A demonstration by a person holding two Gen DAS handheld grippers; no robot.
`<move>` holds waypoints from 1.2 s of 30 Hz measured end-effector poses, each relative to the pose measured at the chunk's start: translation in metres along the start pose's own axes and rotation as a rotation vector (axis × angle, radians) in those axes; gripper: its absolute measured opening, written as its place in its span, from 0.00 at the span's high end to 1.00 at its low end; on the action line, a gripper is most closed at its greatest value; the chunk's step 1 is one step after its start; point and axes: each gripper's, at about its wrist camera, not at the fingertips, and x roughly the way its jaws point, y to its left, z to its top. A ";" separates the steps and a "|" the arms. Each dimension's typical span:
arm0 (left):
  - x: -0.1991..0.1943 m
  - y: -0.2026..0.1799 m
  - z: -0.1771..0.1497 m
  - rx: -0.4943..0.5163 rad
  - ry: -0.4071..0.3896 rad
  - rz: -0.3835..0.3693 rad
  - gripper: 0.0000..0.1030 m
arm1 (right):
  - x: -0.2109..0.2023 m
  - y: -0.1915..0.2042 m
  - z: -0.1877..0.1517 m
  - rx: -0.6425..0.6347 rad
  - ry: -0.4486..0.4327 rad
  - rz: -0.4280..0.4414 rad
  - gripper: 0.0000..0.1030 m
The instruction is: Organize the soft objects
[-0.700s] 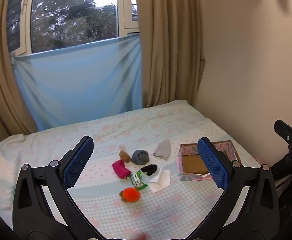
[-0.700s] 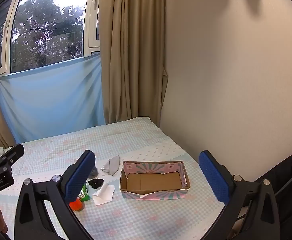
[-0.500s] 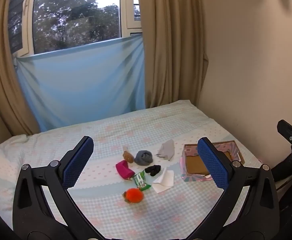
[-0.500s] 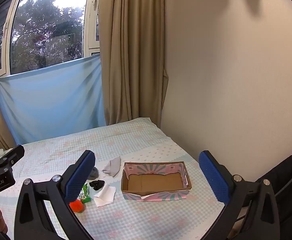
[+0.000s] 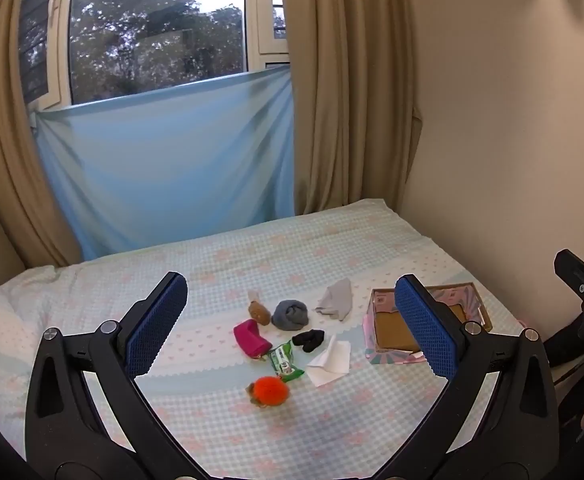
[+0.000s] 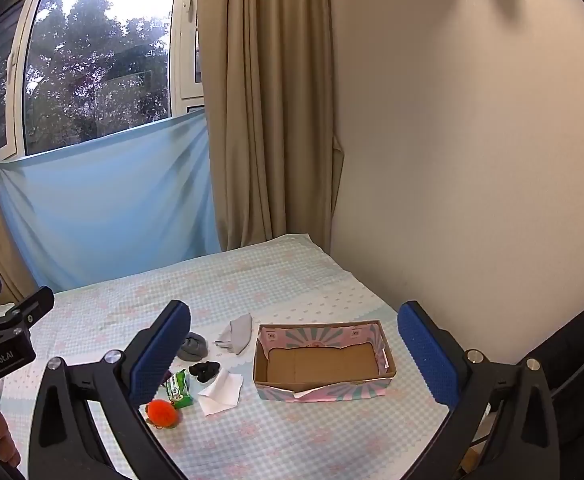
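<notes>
Several soft things lie in a cluster on the bed: an orange pom-pom (image 5: 269, 391) (image 6: 163, 413), a magenta pouch (image 5: 251, 337), a green packet (image 5: 285, 361) (image 6: 179, 388), a white tissue (image 5: 329, 361) (image 6: 221, 392), a black sock (image 5: 309, 339) (image 6: 204, 370), a grey rolled sock (image 5: 290, 314) (image 6: 193, 345), a brown plush (image 5: 258, 309) and a grey cloth (image 5: 337, 299) (image 6: 237, 333). An empty cardboard box (image 6: 322, 360) (image 5: 388, 324) stands right of them. My left gripper (image 5: 288, 326) and right gripper (image 6: 294, 354) are open, empty, held above the bed.
The bed (image 5: 212, 272) has a checked sheet. A wall (image 6: 472, 160) runs along its right side. Beige curtains (image 6: 268, 120), a blue cloth (image 5: 164, 168) and a window (image 5: 156, 28) are behind it.
Both grippers have drawn back and up slightly, so the cluster and box look a little smaller and farther. Nothing on the bed has moved. Both stay open.
</notes>
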 end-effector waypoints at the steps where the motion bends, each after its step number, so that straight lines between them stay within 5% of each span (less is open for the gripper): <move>1: 0.000 0.000 0.001 0.000 0.000 0.000 0.01 | 0.001 0.001 0.000 -0.002 0.000 0.000 0.00; 36: 0.002 -0.002 0.007 -0.018 -0.001 -0.033 0.01 | 0.003 0.004 -0.004 -0.014 -0.021 0.019 0.00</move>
